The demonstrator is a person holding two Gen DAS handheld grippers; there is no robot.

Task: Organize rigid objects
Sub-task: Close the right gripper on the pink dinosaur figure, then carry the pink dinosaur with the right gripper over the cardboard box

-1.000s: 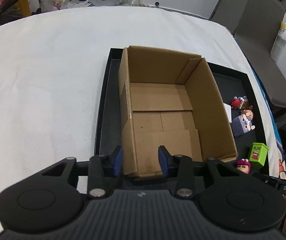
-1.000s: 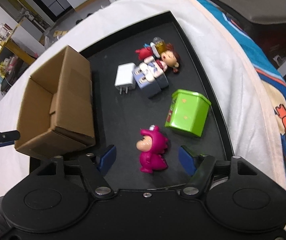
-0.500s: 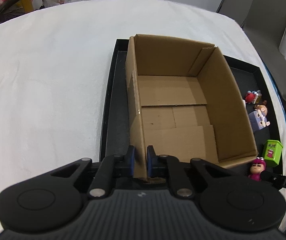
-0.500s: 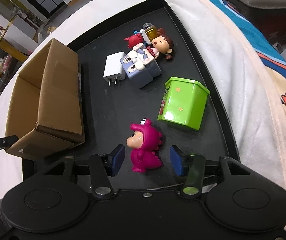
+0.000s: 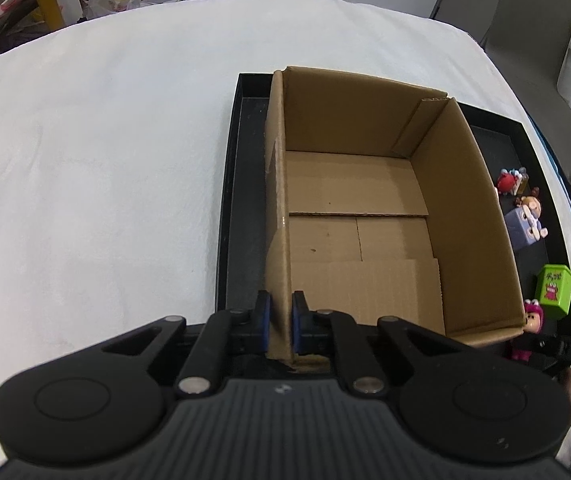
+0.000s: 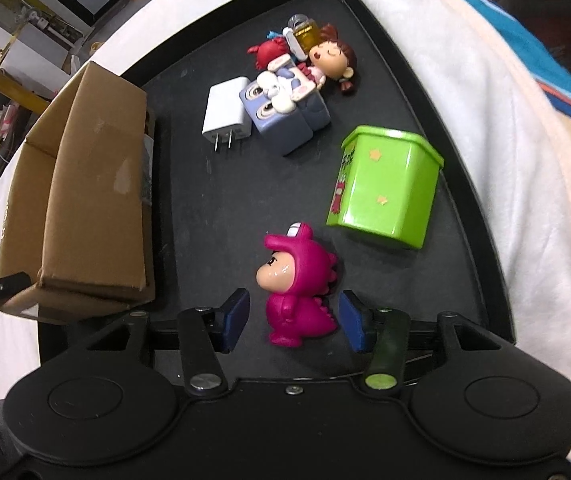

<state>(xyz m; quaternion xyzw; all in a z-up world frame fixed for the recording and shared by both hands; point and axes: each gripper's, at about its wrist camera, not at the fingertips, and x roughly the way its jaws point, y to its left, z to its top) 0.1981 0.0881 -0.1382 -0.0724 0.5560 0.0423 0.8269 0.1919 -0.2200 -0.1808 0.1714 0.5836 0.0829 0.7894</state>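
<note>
Barely started: the cardboard box (image 5: 365, 216) on the black tray (image 6: 417, 92) has nothing inside. Left hand-held gripper (image 5: 280, 322) is clamped on the box's near wall, bracing it. Right hand-held gripper (image 6: 293, 320) is spread wide around the pink dinosuit figure (image 6: 297, 284) near the tray's near edge, pads not touching it. Still loose on the tray: green bin (image 6: 385, 188), white charger (image 6: 227, 114), blue cube toy (image 6: 285, 116), girl doll (image 6: 331, 62), red toy (image 6: 269, 54).

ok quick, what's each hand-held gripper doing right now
Left hand-held gripper: closed on the near wall of the cardboard box.
Right hand-held gripper: open, straddling the pink dinosaur figure, not gripping it.
</note>
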